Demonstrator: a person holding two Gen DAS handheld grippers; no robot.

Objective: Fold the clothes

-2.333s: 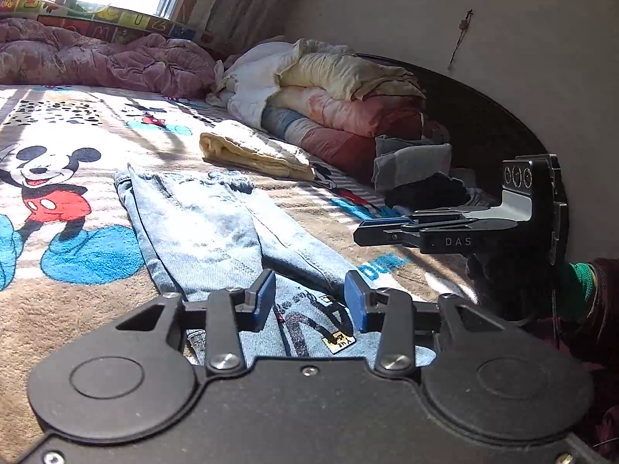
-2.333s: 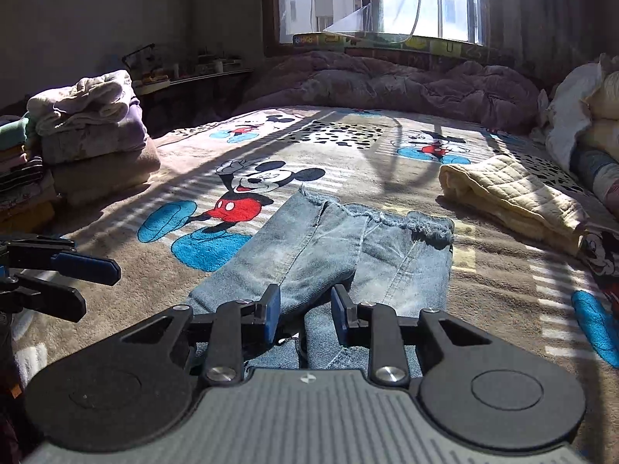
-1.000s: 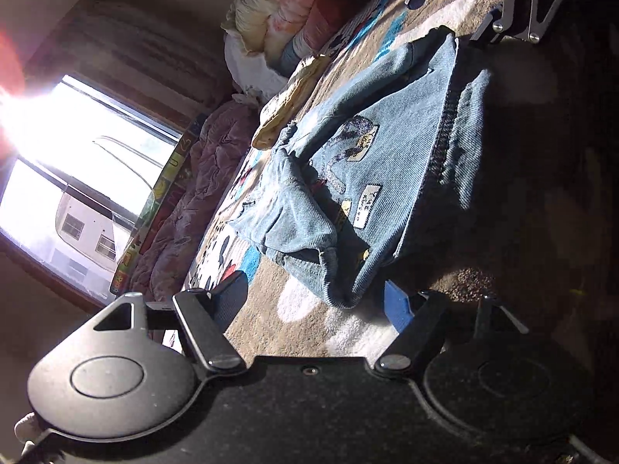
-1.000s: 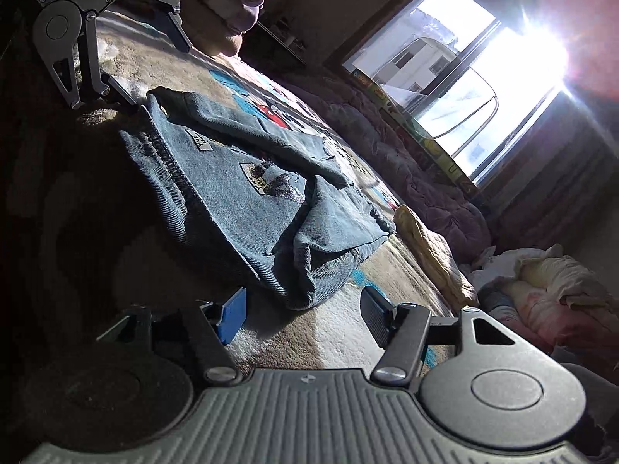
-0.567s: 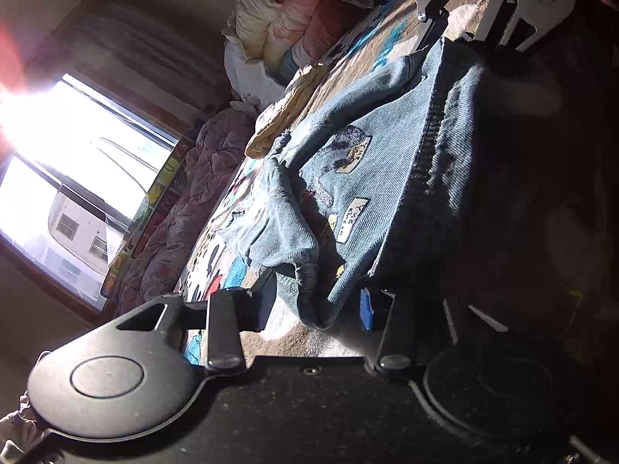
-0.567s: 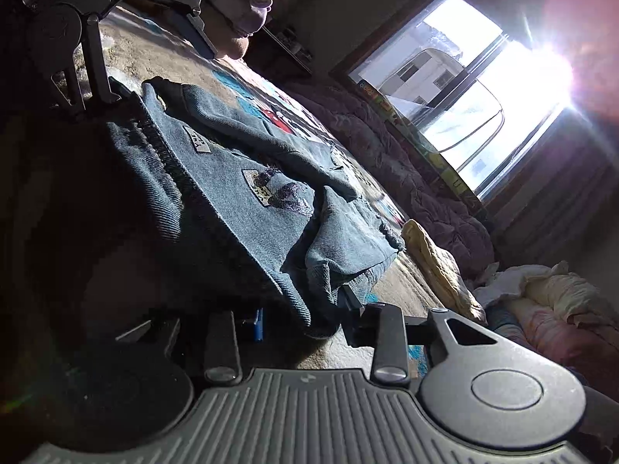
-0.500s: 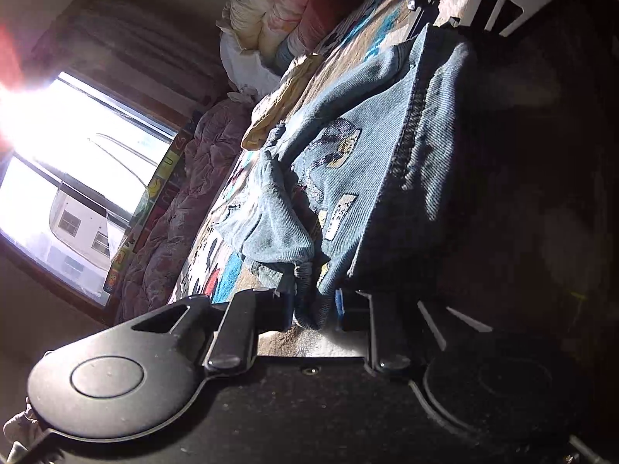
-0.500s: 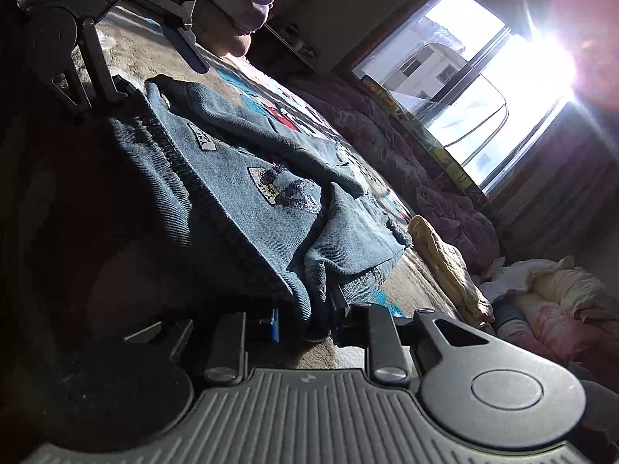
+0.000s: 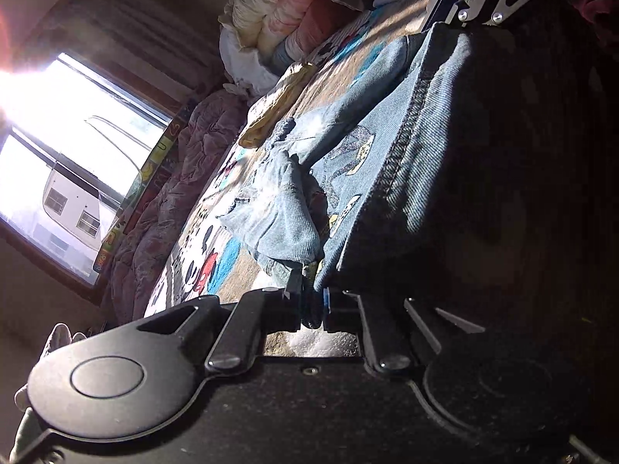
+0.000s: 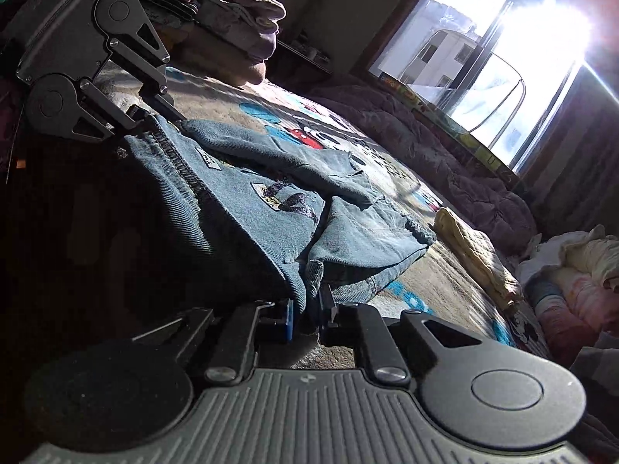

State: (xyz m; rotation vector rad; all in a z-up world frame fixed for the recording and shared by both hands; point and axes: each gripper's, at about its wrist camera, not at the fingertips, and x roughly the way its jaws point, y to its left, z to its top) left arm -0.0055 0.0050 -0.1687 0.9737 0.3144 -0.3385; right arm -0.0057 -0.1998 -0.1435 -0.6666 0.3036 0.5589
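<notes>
A pair of light blue jeans [image 9: 371, 162] with patches lies on the Mickey Mouse bedspread [image 9: 216, 255]. My left gripper [image 9: 311, 303] is shut on one waistband corner of the jeans. My right gripper [image 10: 309, 309] is shut on the other waistband corner of the jeans [image 10: 247, 208]. The waistband is stretched between them and lifted a little, with the legs still on the bed. Each gripper shows in the other's view, the right one [image 9: 460, 4] at top and the left one [image 10: 131, 116] at upper left.
A folded yellow blanket [image 10: 476, 259] lies beyond the jeans. Stacked bedding [image 9: 271, 19] sits at one side, and a pile of folded clothes [image 10: 240, 23] at the other. A pink quilt [image 10: 445, 147] lies under the bright window [image 10: 483, 38].
Both grippers swung down to the waistband corners and closed on them. The waistband has risen slightly and pulled taut between them.
</notes>
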